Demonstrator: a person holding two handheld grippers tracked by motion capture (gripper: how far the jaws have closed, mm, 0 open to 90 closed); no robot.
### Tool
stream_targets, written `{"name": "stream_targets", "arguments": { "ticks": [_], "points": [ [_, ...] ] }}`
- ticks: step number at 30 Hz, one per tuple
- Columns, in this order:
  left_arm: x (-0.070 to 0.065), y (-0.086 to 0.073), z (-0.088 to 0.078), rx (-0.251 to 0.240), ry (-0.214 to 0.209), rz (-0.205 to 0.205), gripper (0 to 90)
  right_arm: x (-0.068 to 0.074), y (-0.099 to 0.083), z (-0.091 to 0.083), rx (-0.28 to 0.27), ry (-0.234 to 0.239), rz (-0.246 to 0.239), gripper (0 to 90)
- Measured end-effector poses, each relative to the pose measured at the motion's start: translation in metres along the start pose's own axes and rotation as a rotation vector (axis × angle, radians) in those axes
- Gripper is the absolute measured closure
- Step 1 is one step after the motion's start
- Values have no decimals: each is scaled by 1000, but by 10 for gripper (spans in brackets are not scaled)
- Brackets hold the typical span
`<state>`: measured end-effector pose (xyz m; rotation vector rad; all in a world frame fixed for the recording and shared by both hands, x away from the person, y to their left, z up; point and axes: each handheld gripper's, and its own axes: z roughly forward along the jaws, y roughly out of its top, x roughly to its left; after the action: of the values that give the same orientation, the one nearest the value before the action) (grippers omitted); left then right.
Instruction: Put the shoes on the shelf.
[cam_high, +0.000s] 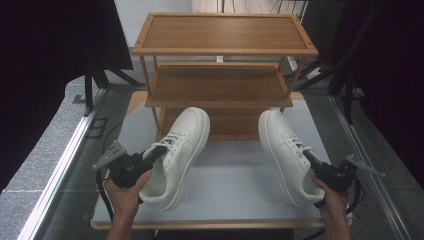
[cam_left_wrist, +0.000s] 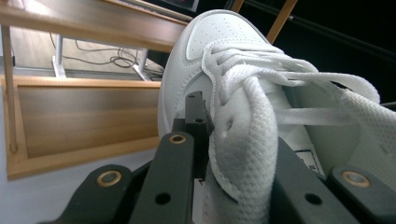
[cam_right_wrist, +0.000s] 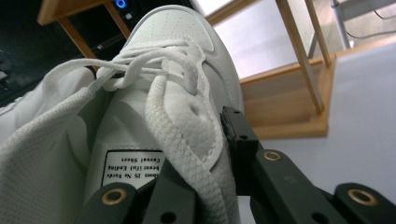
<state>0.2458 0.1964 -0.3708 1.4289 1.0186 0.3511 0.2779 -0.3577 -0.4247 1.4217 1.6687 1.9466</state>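
two smooth white leather sneakers, left sneaker (cam_high: 175, 155) and right sneaker (cam_high: 287, 152), each pinched at its woven-laced side wall by left gripper (cam_high: 152, 154) and right gripper (cam_high: 311, 161) jaws.

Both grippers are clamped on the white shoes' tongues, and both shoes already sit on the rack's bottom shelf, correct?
Not quite. The grips are right: left gripper and right gripper each clamp a shoe's upper. But the left shoe and right shoe are over the table before the rack, per the high view.
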Motion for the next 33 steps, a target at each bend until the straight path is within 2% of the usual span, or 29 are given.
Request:
{"name": "stream_targets", "arguments": {
  "ticks": [4, 8, 11, 15, 19, 21, 27, 33],
  "points": [
    [0, 4, 3, -10, -13, -13, 833, 7, 7, 1, -15, 15, -2, 834],
    [2, 11, 8, -26, -39, -54, 833, 19, 17, 6, -50, 48, 6, 834],
    [3, 15, 9, -34, -55, -65, 833, 28, 23, 8, -74, 59, -11, 834],
    [4, 21, 13, -40, -63, -75, 833, 38, 32, 12, -78, 64, -31, 833],
    [4, 26, 16, -43, -65, -77, 832, 42, 37, 18, -66, 62, -43, 833],
    [5, 30, 22, -47, -69, -92, 833, 44, 39, 23, -71, 60, -50, 833],
    [8, 37, 34, -60, -49, -105, 831, 48, 46, 36, -77, 61, -22, 833],
    [12, 46, 49, -61, -64, -144, 828, 52, 54, 47, -82, 44, -12, 833]
  ]
}}
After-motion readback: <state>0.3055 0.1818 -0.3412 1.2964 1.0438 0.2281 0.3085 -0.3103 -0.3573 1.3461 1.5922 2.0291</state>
